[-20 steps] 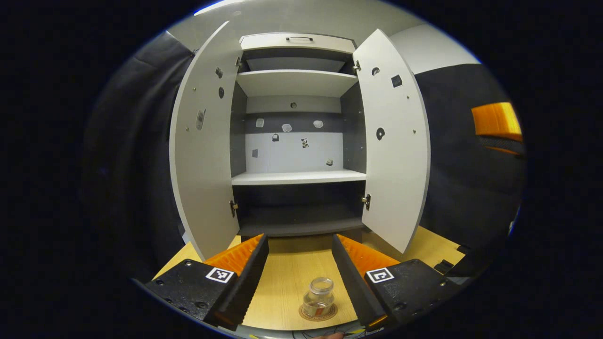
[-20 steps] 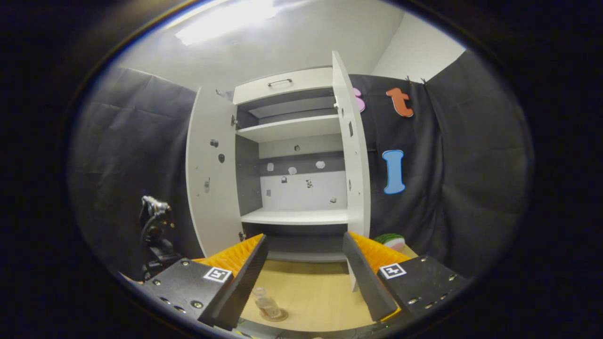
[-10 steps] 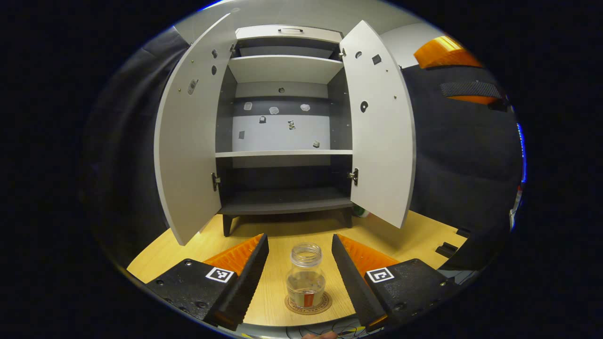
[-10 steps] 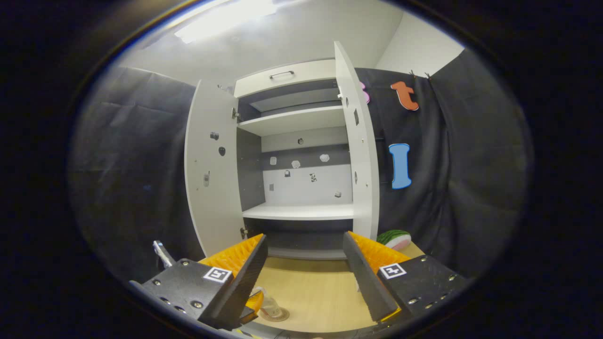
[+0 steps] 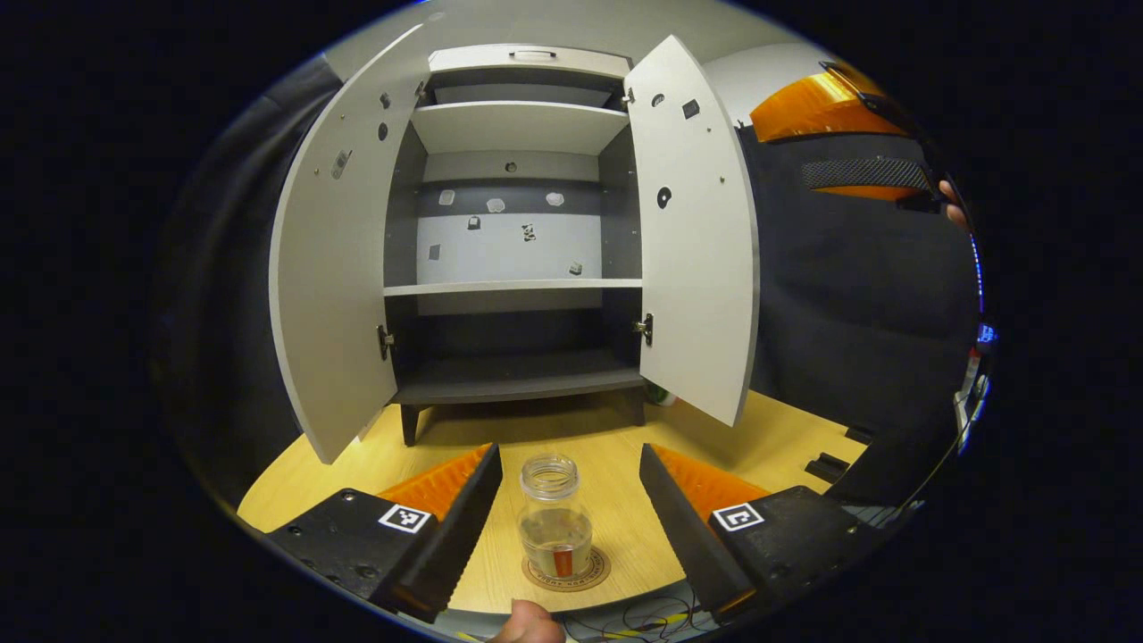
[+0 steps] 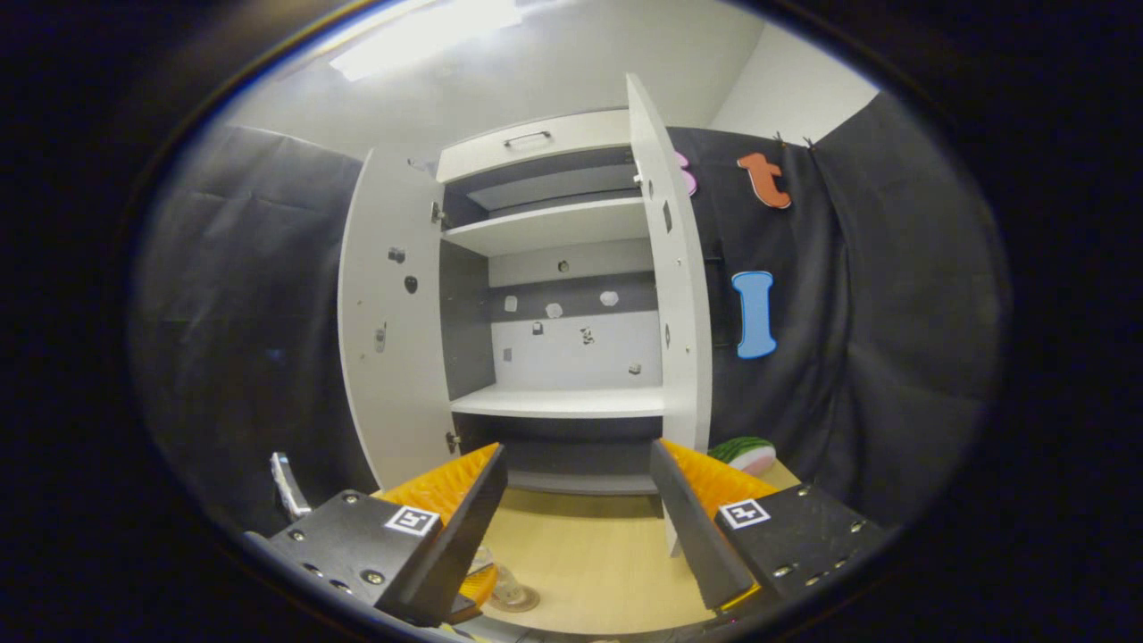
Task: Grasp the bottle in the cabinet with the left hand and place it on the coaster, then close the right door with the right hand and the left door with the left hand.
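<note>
The clear glass bottle (image 5: pixel 554 516) stands on the round cork coaster (image 5: pixel 566 571), between the left gripper (image 5: pixel 564 491)'s spread fingers, freed. Right gripper (image 6: pixel 579 500), also apart, faces the white cabinet's right door (image 6: pixel 676 295) ahead.

Your left gripper view sits low over the wooden table (image 5: pixel 768 438), facing the open cabinet (image 5: pixel 513 295) head-on from well back, with the bottle (image 5: pixel 554 518) on its coaster (image 5: pixel 594 576) close in front. Your right gripper view looks from farther right, tilted upward, nearer the right door (image 6: pixel 679 295), seen almost edge-on. Both views share the cabinet interior, both doors, the tabletop and the bottle (image 6: pixel 509 585).
</note>
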A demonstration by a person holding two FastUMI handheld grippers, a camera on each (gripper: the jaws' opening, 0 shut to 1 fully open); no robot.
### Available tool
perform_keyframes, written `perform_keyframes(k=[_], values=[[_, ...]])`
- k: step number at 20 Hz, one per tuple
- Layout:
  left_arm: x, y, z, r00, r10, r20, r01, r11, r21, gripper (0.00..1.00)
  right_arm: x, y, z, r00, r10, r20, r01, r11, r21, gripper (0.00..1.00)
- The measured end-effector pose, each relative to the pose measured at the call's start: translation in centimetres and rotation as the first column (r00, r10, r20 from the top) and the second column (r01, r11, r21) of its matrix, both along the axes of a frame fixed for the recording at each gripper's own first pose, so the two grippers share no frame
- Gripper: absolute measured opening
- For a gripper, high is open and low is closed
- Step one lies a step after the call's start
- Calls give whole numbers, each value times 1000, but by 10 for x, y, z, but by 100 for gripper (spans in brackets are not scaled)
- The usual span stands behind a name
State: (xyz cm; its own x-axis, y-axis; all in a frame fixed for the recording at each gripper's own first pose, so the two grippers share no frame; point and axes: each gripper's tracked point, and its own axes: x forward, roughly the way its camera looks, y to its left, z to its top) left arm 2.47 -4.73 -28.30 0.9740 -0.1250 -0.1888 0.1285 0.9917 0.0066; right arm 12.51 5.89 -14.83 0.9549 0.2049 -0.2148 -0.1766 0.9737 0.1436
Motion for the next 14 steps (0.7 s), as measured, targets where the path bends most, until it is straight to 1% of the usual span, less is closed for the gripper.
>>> perform_keyframes(k=[3, 5, 8, 11, 13, 14], values=[[-5, 3, 14, 1000, -8, -16, 8, 1000, 5, 99, 6, -3, 20, 999, 27, 43, -29, 998, 52, 98], [-11, 5, 31, 1000, -15, -12, 15, 1000, 3, 99, 15, -19, 30, 997, 17, 71, -19, 999, 32, 98], [-18, 8, 62, 999, -42, 3, 42, 999, 3, 99, 37, -55, 40, 994, -41, 104, 44, 999, -25, 98], [-20, 21, 95, 998, -40, 39, 39, 999, 19, 99, 60, -95, 58, 983, -100, 153, 105, 994, -20, 98], [-20, 26, 109, 998, -42, 38, 42, 999, 4, 99, 75, -124, 63, 975, -143, 172, 148, 989, -19, 98], [-19, 29, 117, 998, -38, 43, 38, 999, -7, 99, 85, -139, 62, 972, -159, 172, 168, 985, -37, 98]])
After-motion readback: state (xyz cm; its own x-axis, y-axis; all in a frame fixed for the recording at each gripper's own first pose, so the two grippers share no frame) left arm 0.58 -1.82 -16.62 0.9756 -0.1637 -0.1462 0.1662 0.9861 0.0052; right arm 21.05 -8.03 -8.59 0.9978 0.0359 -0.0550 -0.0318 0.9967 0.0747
